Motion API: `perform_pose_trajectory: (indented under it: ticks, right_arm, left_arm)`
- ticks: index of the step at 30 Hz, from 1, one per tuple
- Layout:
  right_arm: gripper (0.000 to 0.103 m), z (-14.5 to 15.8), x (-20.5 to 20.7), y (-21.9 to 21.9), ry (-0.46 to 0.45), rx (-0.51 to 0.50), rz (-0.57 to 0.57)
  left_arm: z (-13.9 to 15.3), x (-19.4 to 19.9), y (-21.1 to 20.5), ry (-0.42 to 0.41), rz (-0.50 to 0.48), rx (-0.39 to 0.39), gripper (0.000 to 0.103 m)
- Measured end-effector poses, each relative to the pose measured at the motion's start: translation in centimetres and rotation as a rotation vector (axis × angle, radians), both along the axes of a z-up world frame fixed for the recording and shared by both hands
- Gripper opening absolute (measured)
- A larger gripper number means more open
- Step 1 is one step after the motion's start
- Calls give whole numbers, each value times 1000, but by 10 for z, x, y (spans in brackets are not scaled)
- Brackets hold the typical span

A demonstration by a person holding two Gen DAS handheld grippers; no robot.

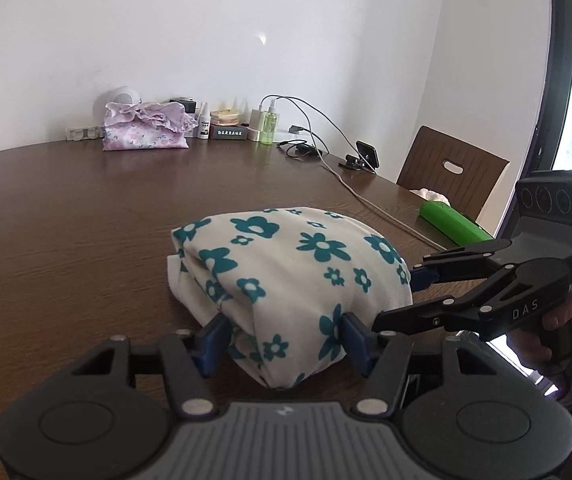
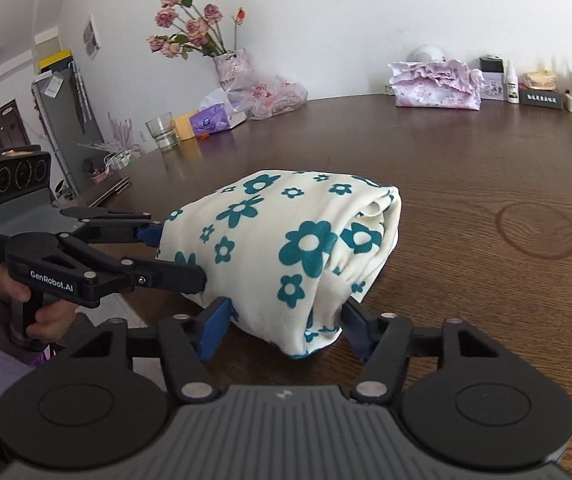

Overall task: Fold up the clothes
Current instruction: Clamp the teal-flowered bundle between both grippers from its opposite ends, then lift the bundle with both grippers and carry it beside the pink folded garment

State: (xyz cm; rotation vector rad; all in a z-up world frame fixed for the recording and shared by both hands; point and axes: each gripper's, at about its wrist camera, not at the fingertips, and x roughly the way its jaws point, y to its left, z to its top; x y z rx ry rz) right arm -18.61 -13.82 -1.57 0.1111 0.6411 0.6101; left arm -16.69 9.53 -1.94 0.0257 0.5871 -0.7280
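A cream cloth with teal flowers lies folded into a thick bundle on the brown table. My left gripper is shut on the bundle's near end, a blue pad pressing each side. From the right, my right gripper grips the bundle's other side. In the right wrist view, my right gripper clasps the layered end of the bundle, and my left gripper holds it from the left. A hand holds each gripper's handle.
A folded pink floral garment sits at the table's far edge among bottles and boxes. Cables, a phone stand, a green object and a chair are to the right. A vase of roses and a glass stand far left.
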Motion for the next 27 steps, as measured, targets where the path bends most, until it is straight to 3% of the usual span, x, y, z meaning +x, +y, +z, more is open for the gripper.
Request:
perform_pose_trajectory:
  ticks: [6,27]
  right_arm:
    - [55,-1,2,-3,-1,12,-22]
    - [55,-2,8,-4,9,27,-47]
  left_arm:
    - [0,3,-3,5,8,-9,57]
    - [-2,0,-6,0,14,2,59]
